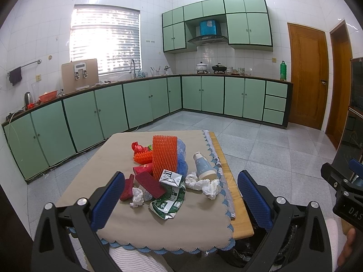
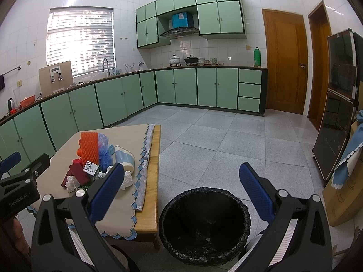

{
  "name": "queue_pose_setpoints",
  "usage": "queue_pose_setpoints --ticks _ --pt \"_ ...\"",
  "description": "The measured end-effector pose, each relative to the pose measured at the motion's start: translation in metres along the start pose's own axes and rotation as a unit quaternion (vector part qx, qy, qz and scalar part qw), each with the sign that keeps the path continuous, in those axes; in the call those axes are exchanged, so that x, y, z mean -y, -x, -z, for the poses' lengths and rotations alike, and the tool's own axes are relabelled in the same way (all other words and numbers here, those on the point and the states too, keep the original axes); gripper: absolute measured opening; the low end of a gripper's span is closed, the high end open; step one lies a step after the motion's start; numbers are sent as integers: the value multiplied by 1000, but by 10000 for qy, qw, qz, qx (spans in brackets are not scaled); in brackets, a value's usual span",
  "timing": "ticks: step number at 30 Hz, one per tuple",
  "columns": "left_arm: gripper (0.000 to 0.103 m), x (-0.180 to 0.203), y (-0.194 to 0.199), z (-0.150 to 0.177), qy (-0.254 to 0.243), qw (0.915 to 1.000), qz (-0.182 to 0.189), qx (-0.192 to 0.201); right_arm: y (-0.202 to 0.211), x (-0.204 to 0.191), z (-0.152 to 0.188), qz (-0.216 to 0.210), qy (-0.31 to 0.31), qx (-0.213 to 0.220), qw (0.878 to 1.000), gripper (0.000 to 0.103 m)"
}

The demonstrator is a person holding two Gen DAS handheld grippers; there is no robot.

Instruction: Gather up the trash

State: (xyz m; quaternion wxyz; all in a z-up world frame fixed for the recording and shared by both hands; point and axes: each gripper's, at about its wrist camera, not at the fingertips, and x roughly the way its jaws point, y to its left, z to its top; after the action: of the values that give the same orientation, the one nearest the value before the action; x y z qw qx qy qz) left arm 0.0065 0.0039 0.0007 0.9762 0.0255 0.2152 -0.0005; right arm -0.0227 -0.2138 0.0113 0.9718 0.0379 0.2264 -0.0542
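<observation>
Both claws are spread wide and hold nothing: the left claw hangs over the near edge of the low counter, the right claw over the floor with the black-lined bin directly under its gap.

The trash sits heaped in the middle of the counter's beige cloth. In the left wrist view the pile lies at 12 o'clock from the claw. An orange foam net stands upright at the back, a paper cup lies tipped at about 1 o'clock, crumpled tissue rests just beside the cup, and a green-and-white wrapper lies nearest.

The step in hand looks like the first pick. It is best to start with a loose outer piece, the wrapper or the tissue, rather than reach over them for the net. Come down steeply, pinch only the item and not the cloth beneath, and lift clear before swinging toward the bin, which stands off the counter's near right corner. Soft paper may slip, so close fully.
</observation>
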Motion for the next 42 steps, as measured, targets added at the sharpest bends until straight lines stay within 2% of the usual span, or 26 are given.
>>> queue_pose_setpoints --ticks 33,42 --pt "97 1 2 2 1 10000 -4 11 -5 -2 4 18 -57 -41 10000 98" --pt "97 -9 -4 2 17 10000 -3 -8 -6 0 5 24 -62 -44 10000 98"
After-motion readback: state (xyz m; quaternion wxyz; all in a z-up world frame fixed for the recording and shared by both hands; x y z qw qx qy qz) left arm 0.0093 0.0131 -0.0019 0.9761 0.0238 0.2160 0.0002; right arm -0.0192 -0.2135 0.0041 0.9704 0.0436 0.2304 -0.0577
